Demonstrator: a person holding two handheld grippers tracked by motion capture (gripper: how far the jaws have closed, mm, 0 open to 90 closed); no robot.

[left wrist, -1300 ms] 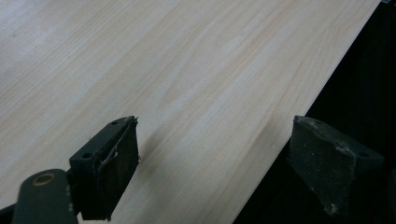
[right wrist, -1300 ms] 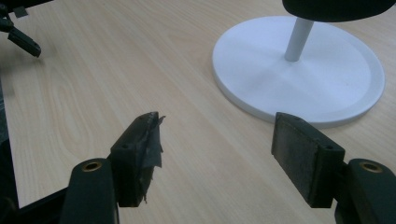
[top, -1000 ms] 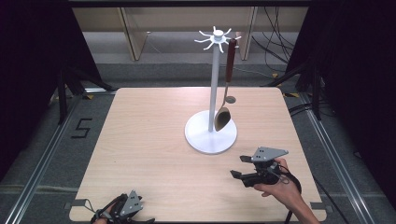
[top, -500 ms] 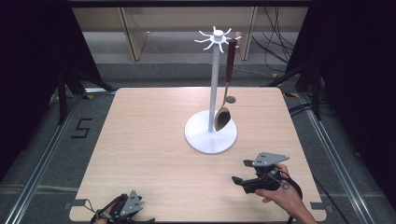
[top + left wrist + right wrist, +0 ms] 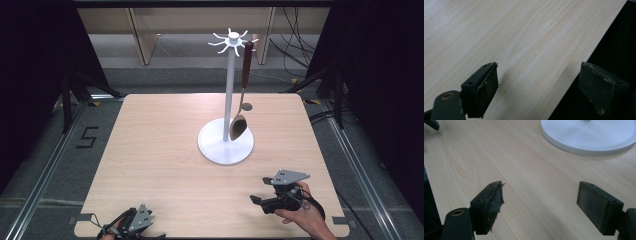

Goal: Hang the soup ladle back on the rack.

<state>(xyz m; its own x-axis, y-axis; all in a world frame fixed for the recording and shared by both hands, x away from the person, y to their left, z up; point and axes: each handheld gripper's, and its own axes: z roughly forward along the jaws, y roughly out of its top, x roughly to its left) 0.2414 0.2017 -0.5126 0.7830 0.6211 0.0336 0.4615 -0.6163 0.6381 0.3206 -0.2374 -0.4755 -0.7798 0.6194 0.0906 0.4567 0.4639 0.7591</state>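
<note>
A pale wooden worktop [image 5: 160, 165] is seen on grey floor — a "5" marking [image 5: 87, 137] is taped there, cables [image 5: 295, 35] trailed behind.

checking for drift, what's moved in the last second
The right hand-held gripper has drawn back toward the table's near edge, away from the white hook stand, jaws open and empty. The left hand-held gripper, the stand and the brown wooden spoon hanging on it stayed put.
</note>
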